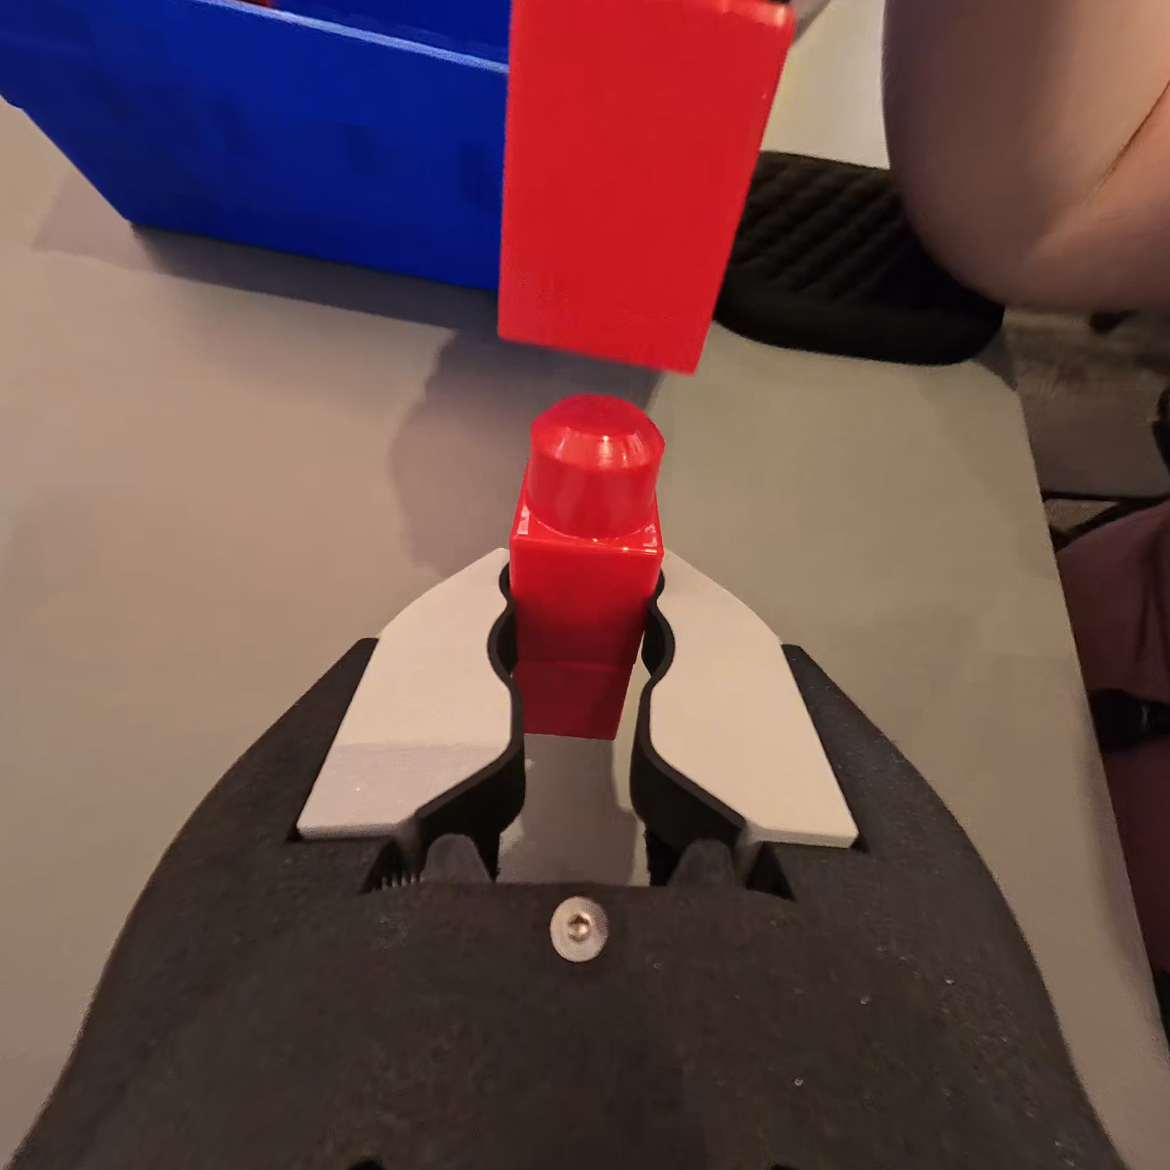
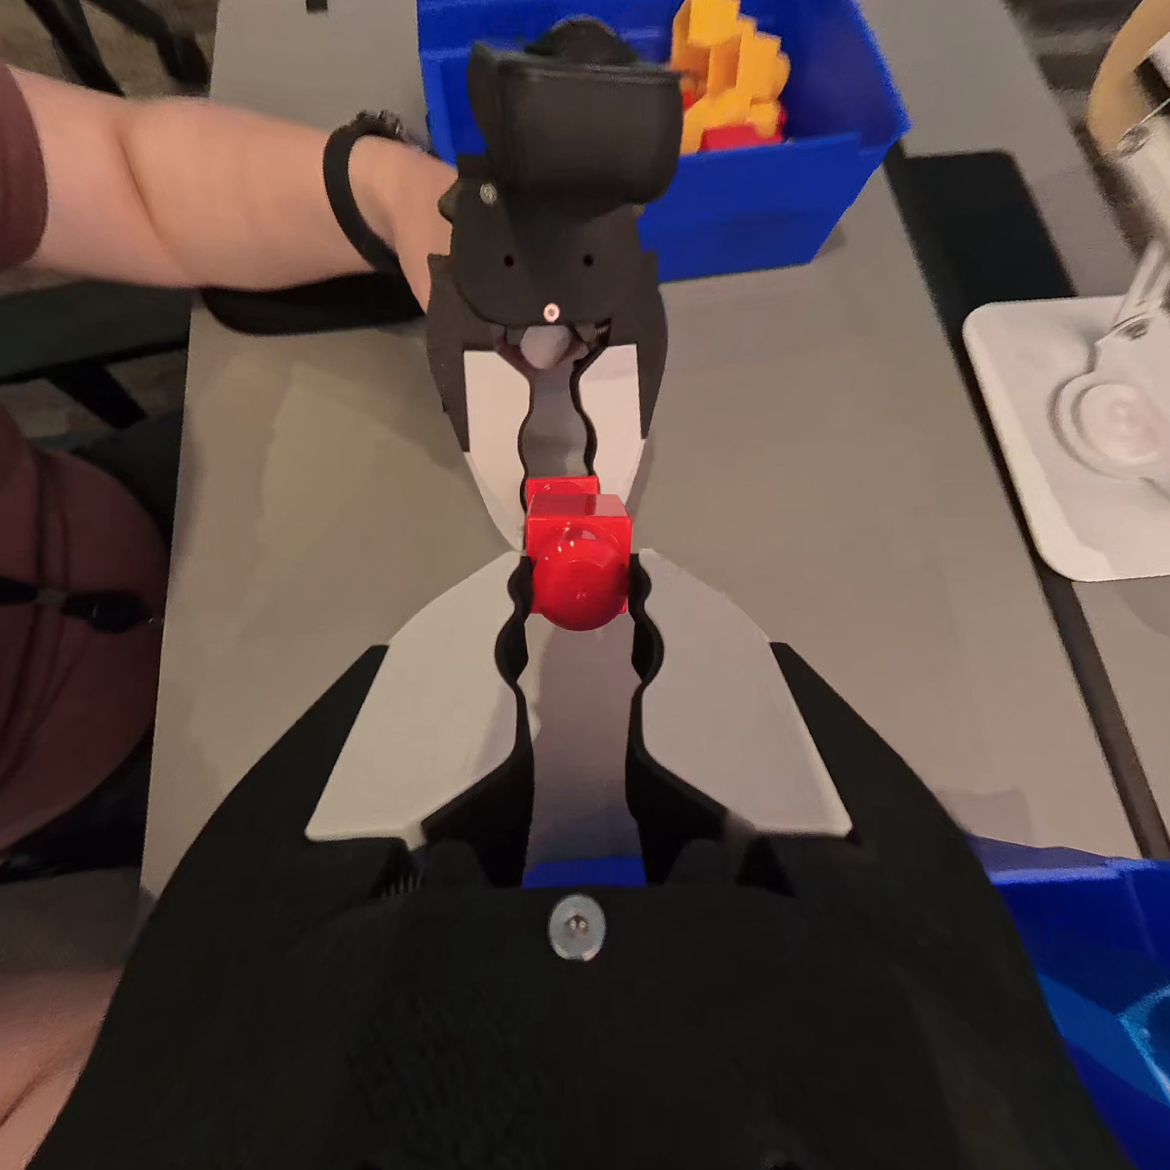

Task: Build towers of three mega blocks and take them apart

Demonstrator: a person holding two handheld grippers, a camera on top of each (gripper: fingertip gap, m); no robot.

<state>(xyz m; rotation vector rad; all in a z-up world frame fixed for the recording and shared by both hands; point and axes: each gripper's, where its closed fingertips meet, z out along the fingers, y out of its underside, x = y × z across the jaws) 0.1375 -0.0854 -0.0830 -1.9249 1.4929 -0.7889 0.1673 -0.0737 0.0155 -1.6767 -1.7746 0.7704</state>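
Above the table (image 2: 760, 443), left fingers (image 1: 443, 633) grip two joined red blocks (image 1: 579, 608); right fingers (image 2: 703, 633) grip a third red block (image 2: 579, 557), which next needs seating on their stud.

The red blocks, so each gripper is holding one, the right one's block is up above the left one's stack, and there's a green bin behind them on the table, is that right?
One thing is off: the bin is blue, not green; the left wrist view shows it behind the red blocks. The rest holds: the left gripper clamps a red stack, and the right gripper holds a red block above it.
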